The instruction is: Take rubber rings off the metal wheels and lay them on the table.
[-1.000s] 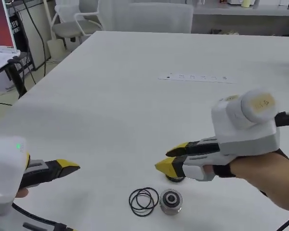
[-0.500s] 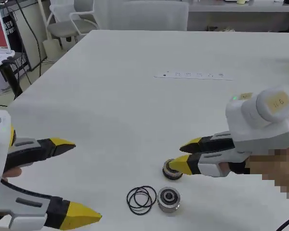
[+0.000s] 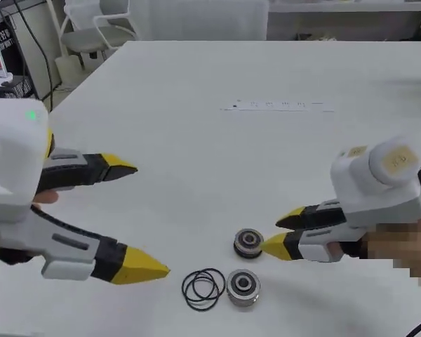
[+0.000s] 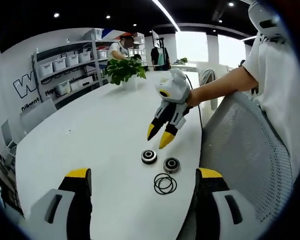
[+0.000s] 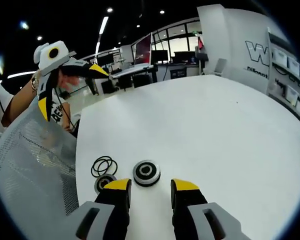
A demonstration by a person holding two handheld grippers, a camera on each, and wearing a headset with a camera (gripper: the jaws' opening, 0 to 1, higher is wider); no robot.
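White worktop, smooth, so parts will probably slide on it.
Left hand-held gripper: jaws spread wide, nothing in them, held off the work.
Right hand-held gripper: jaws parted by a narrow gap, nothing between them.
Dark-rimmed round metal wheel lies flat just ahead of the right tips, close to the lower jaw. The dark rim suggests its rings are still on, so it's probably next.
Bare silver metal wheel lies just below the right tips and looks stripped.
Pile of thin black rubber rings lies flat against that wheel, on the side toward the left lower jaw.
Handling, my read: the wheel is small, dense, stiff and slick, and will skate if pushed, so clamp it across the flat faces. The rings are light, soft and stretchy. Pinch one at the rim edge and roll it off.
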